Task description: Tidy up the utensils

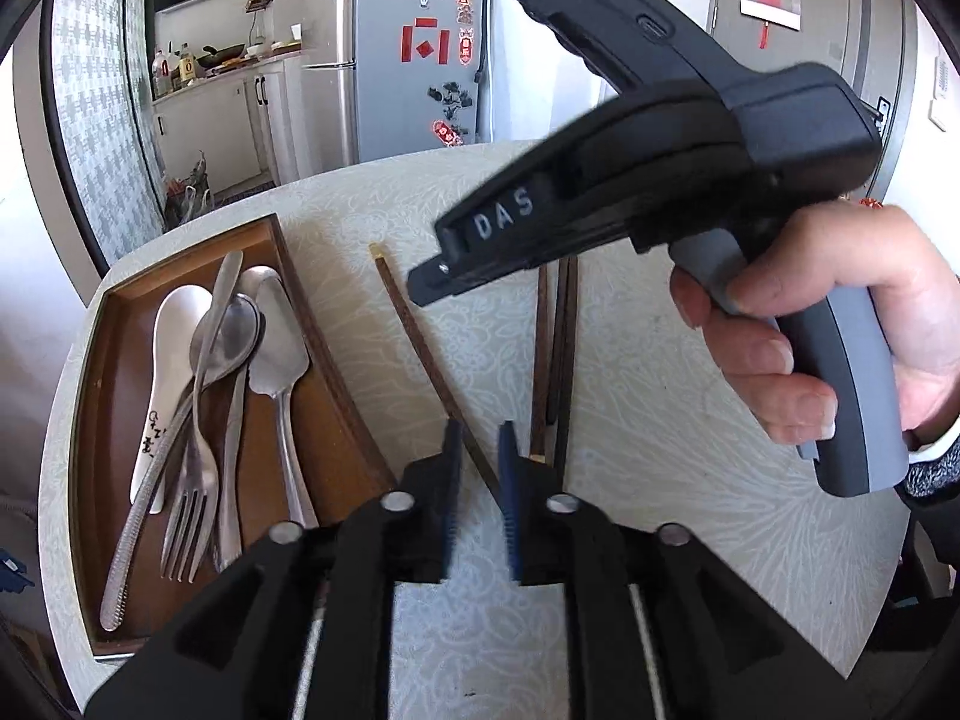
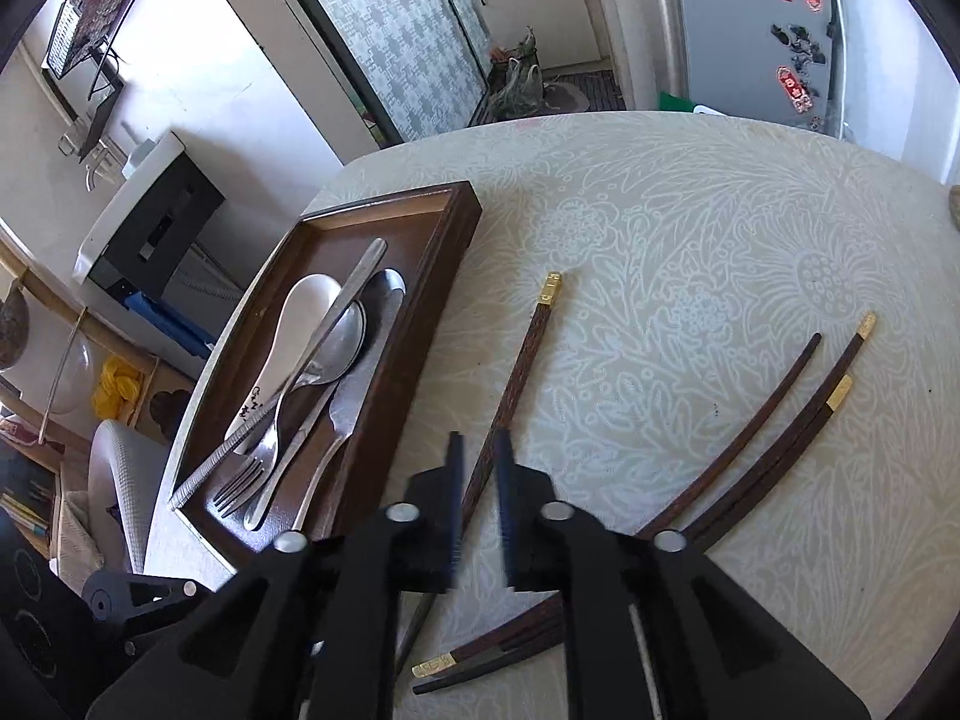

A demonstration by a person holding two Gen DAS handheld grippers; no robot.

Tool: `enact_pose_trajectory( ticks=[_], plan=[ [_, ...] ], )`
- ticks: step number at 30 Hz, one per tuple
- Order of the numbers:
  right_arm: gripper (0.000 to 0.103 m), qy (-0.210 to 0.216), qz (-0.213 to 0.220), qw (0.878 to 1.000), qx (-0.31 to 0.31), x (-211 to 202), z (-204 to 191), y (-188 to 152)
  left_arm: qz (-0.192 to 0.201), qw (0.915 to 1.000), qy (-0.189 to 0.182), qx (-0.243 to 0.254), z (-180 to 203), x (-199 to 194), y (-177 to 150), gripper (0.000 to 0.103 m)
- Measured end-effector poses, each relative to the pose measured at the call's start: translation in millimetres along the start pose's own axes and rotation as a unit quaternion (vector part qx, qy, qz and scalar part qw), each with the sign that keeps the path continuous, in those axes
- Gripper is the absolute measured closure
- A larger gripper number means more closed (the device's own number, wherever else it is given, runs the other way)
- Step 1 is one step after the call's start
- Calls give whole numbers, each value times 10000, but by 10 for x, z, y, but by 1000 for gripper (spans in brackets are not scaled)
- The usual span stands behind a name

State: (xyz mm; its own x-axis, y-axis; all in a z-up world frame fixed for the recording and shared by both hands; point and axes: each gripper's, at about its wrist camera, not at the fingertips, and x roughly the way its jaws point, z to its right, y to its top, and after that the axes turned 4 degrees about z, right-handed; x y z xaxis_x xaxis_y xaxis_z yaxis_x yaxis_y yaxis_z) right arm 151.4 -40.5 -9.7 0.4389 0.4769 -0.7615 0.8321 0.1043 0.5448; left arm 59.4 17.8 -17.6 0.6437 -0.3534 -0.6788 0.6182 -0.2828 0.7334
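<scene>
The left tongs [image 1: 480,456] hang low over the surface [image 1: 690,480] with their jaws a narrow gap apart. The lone chopstick [image 1: 429,354] runs slanting down into that gap, and its lower end lies between the two fingers, but the pads do not visibly press on it, so the left tongs stand slightly open around it.

The right tongs [image 2: 480,468] are likewise parted by a small gap. In the right wrist view the same lone chopstick [image 2: 516,378] passes between their fingers with pale cloth showing on either side of it; nothing is clamped. From the left wrist view the right tongs [image 1: 432,285] hover above the surface, held by a hand [image 1: 810,348] wrapped around the grey handle.

Just beside the lone chopstick, to its right, lie three more chopsticks [image 2: 774,438] close together on the surface, two with gold caps at their far ends. Nearer the camera, a further gold-tipped chopstick end [image 2: 438,667] pokes out from under the right tongs.

To the left sits a dark wooden tray [image 1: 294,276] on the surface, holding a white ceramic spoon [image 1: 171,348], metal spoons [image 1: 234,330], a fork [image 1: 192,504] and a knife [image 2: 336,312], all piled loosely across one another. Behind the surface stands a fridge [image 1: 384,60] with red stickers.
</scene>
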Motion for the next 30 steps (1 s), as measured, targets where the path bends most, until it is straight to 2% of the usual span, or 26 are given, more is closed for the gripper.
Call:
enact_pose_trajectory(
  ticks=[3,5,14,15,16,18,19,20,25,27,30],
  plan=[
    [68,47,26,10000,66,2,19,0,-76,9998,-19,205,63,14,-54,68],
    [66,69,55,9999,89,-12,39,-7,-81,9996,61,258,81,44,-57,55],
    [65,53,190,9996,215,-74,218,-1,-263,9987,399,181,79,350,65,55],
    [65,46,200,9995,231,-80,247,1,-316,9986,407,142,78,378,74,57],
    [65,50,204,9995,250,-89,281,1,-381,9982,446,112,76,416,71,65],
    [65,54,215,9993,292,-103,337,-4,-328,9960,798,243,104,453,59,74],
    [65,61,222,9993,311,-111,365,-9,-312,9951,902,273,103,452,44,87],
    [65,79,225,9992,335,-117,394,-14,-379,9961,776,202,89,476,39,96],
    [65,144,195,9990,389,-108,469,-56,-373,9956,841,176,92,489,40,96],
    [64,244,150,9986,453,-90,492,-70,-324,9968,724,10,37,463,35,97],
    [60,331,117,9979,543,-51,511,-58,-202,9976,636,-179,4,423,49,103]
  ],
)
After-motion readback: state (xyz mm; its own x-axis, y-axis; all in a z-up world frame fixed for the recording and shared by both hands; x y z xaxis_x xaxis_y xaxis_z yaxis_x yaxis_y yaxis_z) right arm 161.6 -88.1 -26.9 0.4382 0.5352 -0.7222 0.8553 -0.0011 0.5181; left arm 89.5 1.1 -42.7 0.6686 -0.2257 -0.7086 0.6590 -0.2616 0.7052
